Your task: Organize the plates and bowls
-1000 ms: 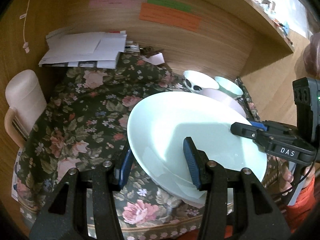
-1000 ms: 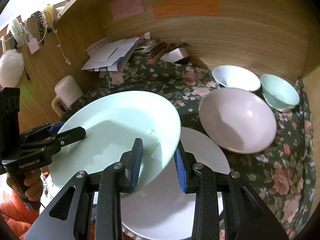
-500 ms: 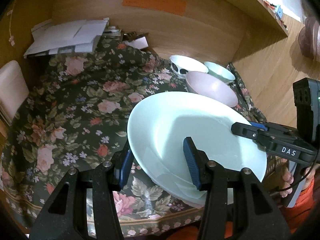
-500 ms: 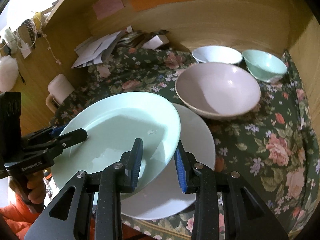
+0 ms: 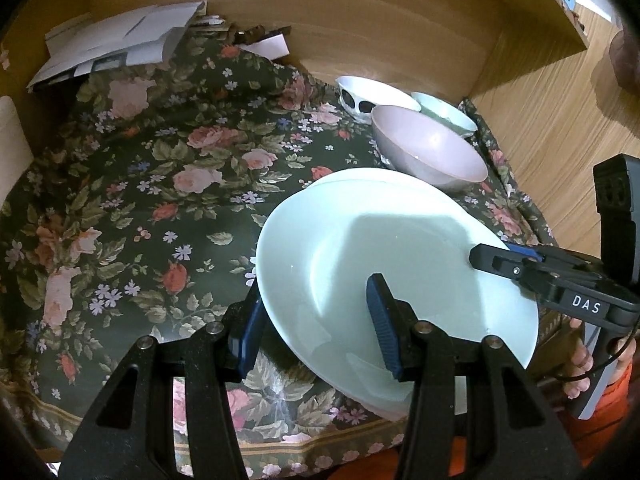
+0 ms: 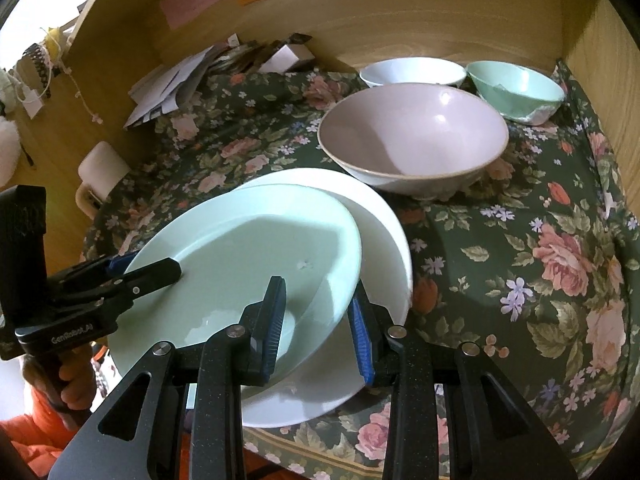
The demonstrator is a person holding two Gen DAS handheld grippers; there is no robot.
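Note:
A pale green plate (image 5: 380, 248) (image 6: 248, 248) hangs tilted just above a white plate (image 6: 386, 232) (image 5: 352, 176) that lies on the floral tablecloth (image 5: 160, 184). My left gripper (image 5: 316, 324) is shut on the green plate's left rim, one pad under it and one on top. My right gripper (image 6: 318, 326) is shut on the opposite rim. Each gripper also shows in the other's view: the right gripper (image 5: 500, 264) and the left gripper (image 6: 152, 272). Behind the plates stand a large pink bowl (image 6: 412, 136) (image 5: 432, 152), a white bowl (image 6: 412, 72) (image 5: 372, 96) and a small green bowl (image 6: 516, 84) (image 5: 444, 112).
Loose papers (image 5: 120, 40) (image 6: 168, 84) are piled at the back left against the wooden wall (image 5: 400, 40). A cream mug (image 6: 102, 168) stands at the left edge of the cloth. Wooden panels close in the back and right sides.
Both grippers have come down with the green plate, which now hangs closer over the white plate. The bowls sit lower and nearer in both views.

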